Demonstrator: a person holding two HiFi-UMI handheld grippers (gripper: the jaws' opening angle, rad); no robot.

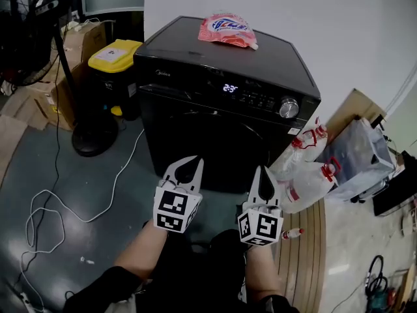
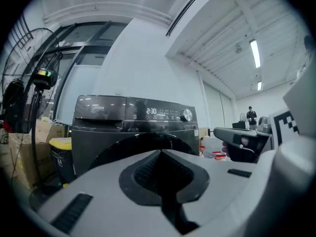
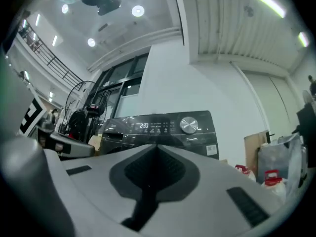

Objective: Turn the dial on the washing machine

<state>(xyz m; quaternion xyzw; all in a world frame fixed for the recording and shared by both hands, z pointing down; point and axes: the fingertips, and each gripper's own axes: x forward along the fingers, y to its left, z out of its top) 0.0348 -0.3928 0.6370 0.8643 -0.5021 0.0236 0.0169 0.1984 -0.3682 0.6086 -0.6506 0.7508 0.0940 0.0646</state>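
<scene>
Dial (image 1: 288, 107): silver knob at the right end of the control panel on the black washing machine (image 1: 215, 57), right of the lit display (image 1: 229, 88). Left gripper (image 1: 192, 160) and right gripper (image 1: 263, 169): side by side before the machine, apart from the dial, each with jaws pressed together, empty.

The washing machine (image 1: 195, 119) carries the brand "Midea" in small pale letters at the left of its upper front panel. Its lit display (image 1: 230, 88) reads 2:30. The pink pouch (image 1: 227, 30) on its top bears a blue script logo, and a white sticker (image 1: 294, 131) sits below the dial (image 1: 288, 107); both are too small to read.
</scene>
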